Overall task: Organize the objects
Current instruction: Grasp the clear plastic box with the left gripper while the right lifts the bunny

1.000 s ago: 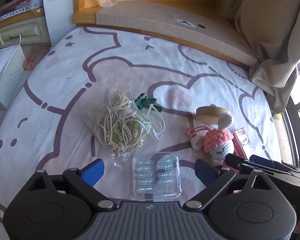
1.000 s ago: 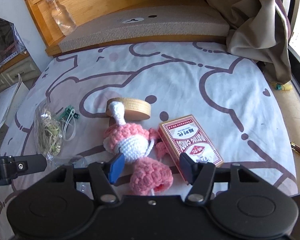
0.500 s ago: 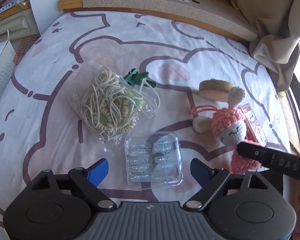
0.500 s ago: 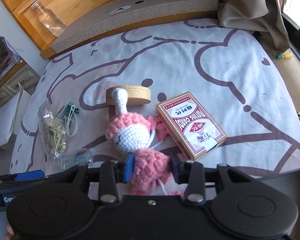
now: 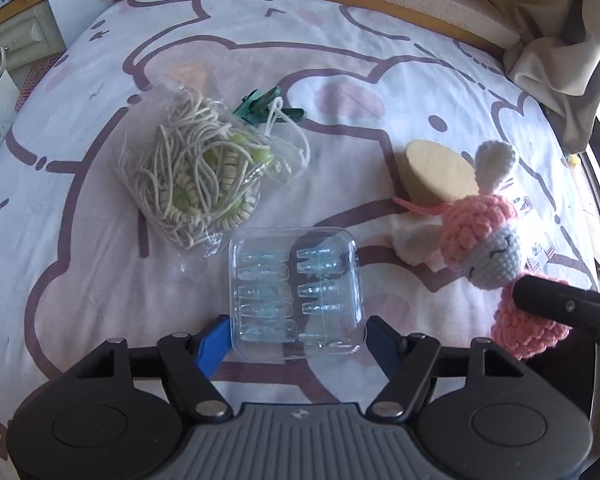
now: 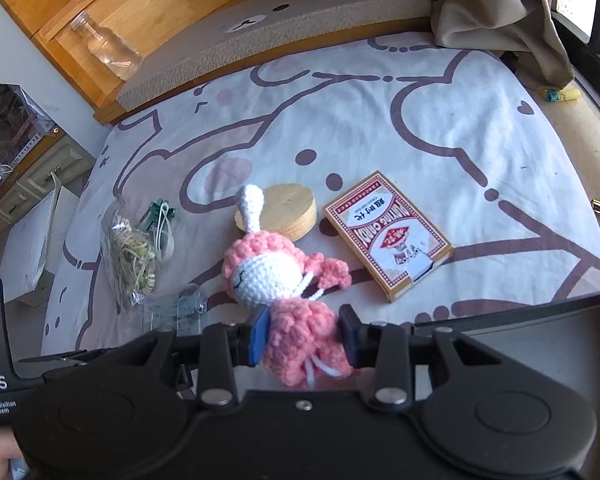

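1. While the bed [image 6: 380,120] carried everything, the right gripper [image 6: 305,334] clamped the crocheted doll [image 6: 268,272] near its front edge.
2. The left gripper [image 5: 298,342] was closing around the clear plastic box [image 5: 296,288], pads not yet pressing.

Bright daylight entered from two o'clock, glaring off the bedsheet [image 5: 340,52]; fisheye distortion curved and darkened every corner.
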